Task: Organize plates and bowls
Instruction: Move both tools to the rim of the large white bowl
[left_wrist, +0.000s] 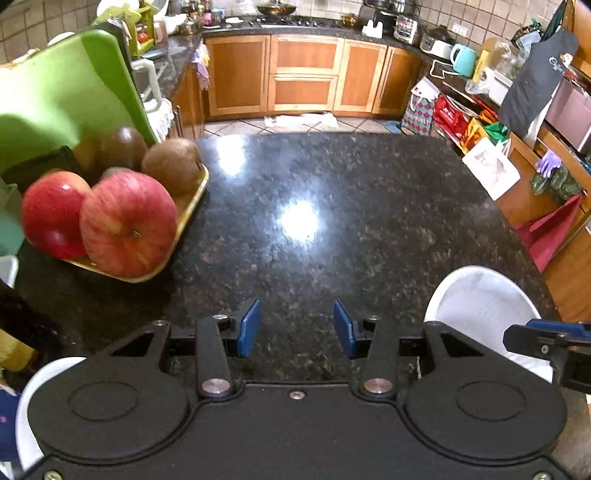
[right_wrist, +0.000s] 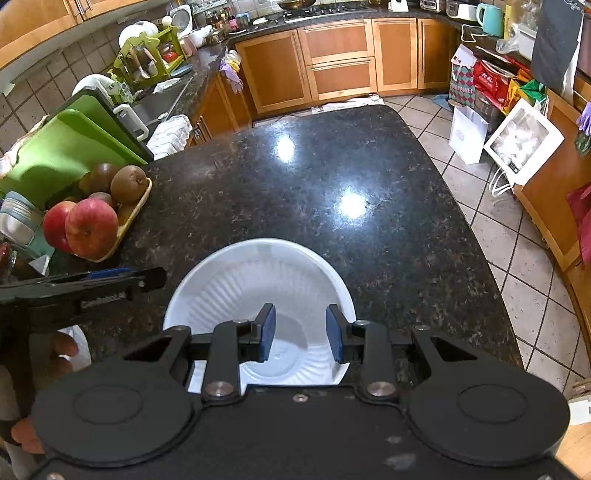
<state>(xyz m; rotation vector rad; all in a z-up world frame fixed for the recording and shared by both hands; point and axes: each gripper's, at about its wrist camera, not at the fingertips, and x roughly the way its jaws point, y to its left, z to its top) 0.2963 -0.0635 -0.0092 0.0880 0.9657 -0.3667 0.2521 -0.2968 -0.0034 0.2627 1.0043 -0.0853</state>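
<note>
A white ribbed bowl (right_wrist: 255, 291) sits on the dark granite counter (right_wrist: 295, 184) near its front edge. My right gripper (right_wrist: 301, 334) is open and hovers over the bowl's near half, holding nothing. The same bowl shows at the right of the left wrist view (left_wrist: 480, 306), with the right gripper's fingertips (left_wrist: 535, 332) over it. My left gripper (left_wrist: 295, 328) is open and empty above bare counter, left of the bowl. A second white dish (left_wrist: 26, 413) shows at the bottom left, mostly hidden by the gripper body; it also peeks out in the right wrist view (right_wrist: 79, 347).
A wooden tray (left_wrist: 188, 214) with red apples (left_wrist: 127, 223) and kiwis (left_wrist: 173, 166) stands at the counter's left. A green cutting board (left_wrist: 66, 96) leans behind it. Stacked bowls (right_wrist: 16, 218) sit at the far left. The counter drops to tiled floor (right_wrist: 517, 258) on the right.
</note>
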